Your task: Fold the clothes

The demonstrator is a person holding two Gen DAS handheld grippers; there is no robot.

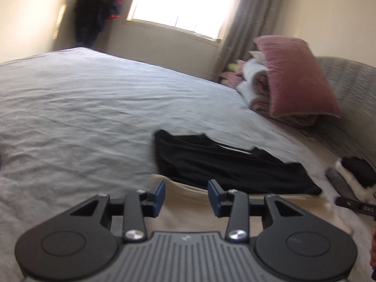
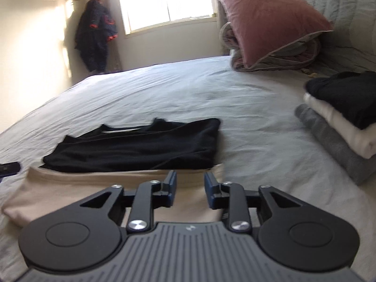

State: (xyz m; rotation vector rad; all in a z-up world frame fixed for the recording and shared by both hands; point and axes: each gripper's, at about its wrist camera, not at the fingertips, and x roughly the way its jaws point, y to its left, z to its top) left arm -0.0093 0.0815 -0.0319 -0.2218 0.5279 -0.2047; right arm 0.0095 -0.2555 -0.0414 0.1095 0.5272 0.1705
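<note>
Black top (image 2: 138, 144) is lying flat on the bed (image 1: 77, 108), folded into a rough rectangle, and its near edge sits on top of a beige garment (image 2: 70, 192) spread out closer to the near edge of the bed. So the beige one pokes out from under the black one on the near side.

Both grippers are hanging right over the beige garment. The left gripper (image 1: 186, 197) has its fingers spread wide with nothing between them, just beige cloth showing through the gap. The right gripper (image 2: 190, 191) has a narrower gap but is still apart, also empty, near the beige garment's right end. Can't really tell if either one is touching the fabric.

Off toward the right side of the bed there's a stack (image 2: 340, 122) of folded stuff: black on top, white in the middle, grey at the bottom, well apart from the black top. Toward the far right corner a pink pillow (image 2: 270, 16) leans on a rolled blanket (image 2: 289, 54).

Past the far edge there's a bright window (image 2: 164, 0) with a curtain (image 1: 249, 18), and a dark jacket (image 2: 96, 37) hanging in the far left corner of the room. The left camera is kinda blurry.
</note>
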